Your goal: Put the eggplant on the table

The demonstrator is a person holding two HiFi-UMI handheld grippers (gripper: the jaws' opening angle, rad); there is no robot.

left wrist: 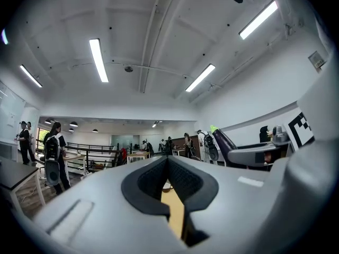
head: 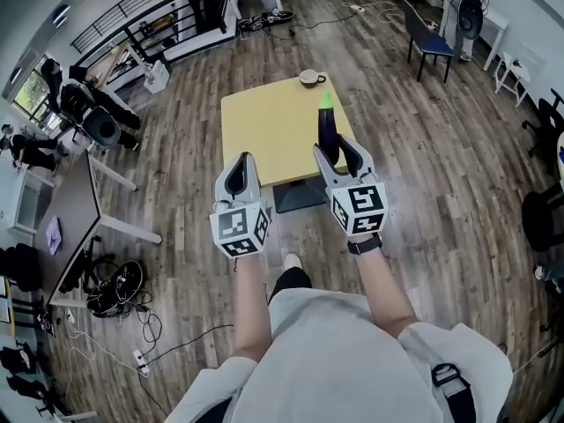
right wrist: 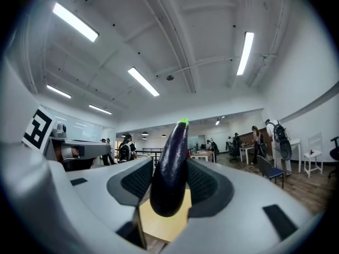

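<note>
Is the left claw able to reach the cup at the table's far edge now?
Probably yes: the left claw is empty, and only bare table lies between it and the cup.

Left gripper [left wrist: 167,158] jaws together, empty; yellow table [left wrist: 175,211] beyond; eggplant [left wrist: 224,142] at right.

A yellow table [head: 264,139] carries a cup [head: 310,77] at its far right corner.

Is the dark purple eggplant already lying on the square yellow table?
No, the dark purple eggplant is clamped in the right gripper, in the air above the square yellow table.
</note>
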